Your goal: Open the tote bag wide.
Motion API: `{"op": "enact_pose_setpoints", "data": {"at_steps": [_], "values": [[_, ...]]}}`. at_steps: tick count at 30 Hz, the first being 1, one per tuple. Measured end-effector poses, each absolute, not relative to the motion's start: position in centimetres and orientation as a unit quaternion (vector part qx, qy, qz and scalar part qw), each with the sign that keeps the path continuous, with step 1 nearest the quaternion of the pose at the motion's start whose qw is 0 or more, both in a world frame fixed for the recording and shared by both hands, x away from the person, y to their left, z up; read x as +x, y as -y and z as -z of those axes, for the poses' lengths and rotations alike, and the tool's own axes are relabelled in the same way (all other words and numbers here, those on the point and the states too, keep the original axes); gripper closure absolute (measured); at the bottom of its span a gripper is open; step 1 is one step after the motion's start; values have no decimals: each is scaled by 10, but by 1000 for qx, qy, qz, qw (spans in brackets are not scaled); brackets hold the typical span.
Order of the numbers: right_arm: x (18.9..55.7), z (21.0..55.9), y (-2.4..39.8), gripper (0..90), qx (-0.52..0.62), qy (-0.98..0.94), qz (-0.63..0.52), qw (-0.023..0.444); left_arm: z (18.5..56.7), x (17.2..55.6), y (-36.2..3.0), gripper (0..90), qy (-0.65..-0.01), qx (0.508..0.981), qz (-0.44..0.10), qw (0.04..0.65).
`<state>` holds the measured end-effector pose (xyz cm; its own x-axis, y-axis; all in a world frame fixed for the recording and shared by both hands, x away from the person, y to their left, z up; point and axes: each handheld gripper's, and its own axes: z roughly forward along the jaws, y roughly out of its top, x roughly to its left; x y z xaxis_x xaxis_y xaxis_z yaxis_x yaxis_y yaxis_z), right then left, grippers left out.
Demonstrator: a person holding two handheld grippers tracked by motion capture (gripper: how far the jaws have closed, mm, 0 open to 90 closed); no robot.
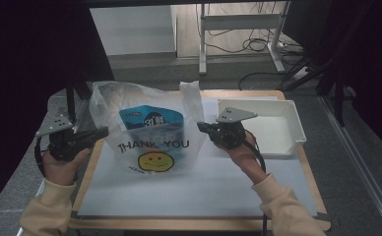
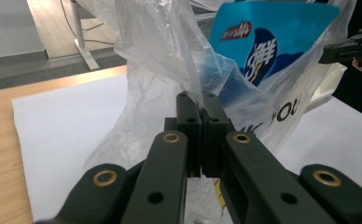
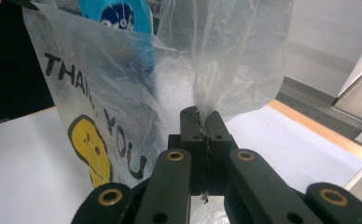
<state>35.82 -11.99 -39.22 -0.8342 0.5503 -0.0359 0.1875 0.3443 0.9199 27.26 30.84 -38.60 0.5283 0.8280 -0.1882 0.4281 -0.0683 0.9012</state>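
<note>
your left tool (image 1: pixel 100 132) and right tool (image 1: pixel 201 126) each pinch the plastic bag (image 1: pixel 149 147), stretched between them across the bench (image 1: pixel 204 223) middle.

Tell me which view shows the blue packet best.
The high view: the blue packet stands whole inside the bag. The left gripper view shows its upper part close up, cropped. The right gripper view catches just a top corner.

The right tongs (image 3: pixel 202 122) pinch the clear plastic bag (image 3: pixel 137 93). A blue packet (image 3: pixel 118 16) sits inside, over the white desk (image 3: pixel 25 158).
</note>
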Motion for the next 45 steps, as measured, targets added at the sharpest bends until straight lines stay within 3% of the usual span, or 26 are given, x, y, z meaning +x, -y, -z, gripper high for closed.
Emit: {"op": "enact_pose_setpoints", "data": {"at_steps": [45], "values": [[350, 472, 120, 885, 264, -826, -477, 147, 465, 276, -307, 895, -489, 716, -143, 477]]}}
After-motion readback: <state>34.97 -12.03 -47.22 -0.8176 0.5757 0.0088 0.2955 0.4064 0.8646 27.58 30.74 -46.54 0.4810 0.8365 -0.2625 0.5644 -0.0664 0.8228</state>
